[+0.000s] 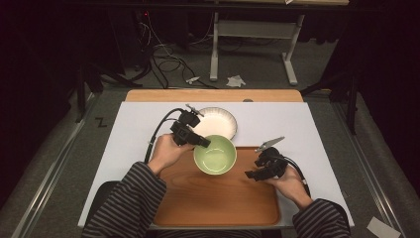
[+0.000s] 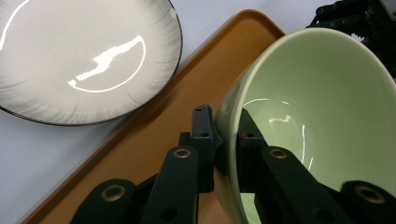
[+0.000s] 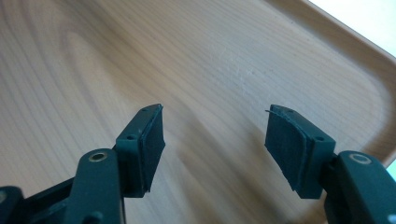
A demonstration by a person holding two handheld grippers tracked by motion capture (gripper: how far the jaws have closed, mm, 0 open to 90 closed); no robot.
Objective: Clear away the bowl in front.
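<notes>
The bowl [image 2: 327, 121] is glossy green glazed ceramic, smooth. The plate [image 2: 84, 56] is glossy white ceramic with fine grey streaks at its rim. The tray [image 3: 210, 60] is matt wood with clear grain. The pads [image 3: 152, 149] look like matt black rubber.

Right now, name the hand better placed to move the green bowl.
Left: its tool already clamps the green bowl by the rim. The right tool hangs open over the wooden tray, holding nothing.

Pale green bowl [image 1: 215, 154], brown wooden tray [image 1: 213, 198], white grey-streaked plate [image 1: 218, 122], striped sleeves [image 1: 130, 198]
</notes>
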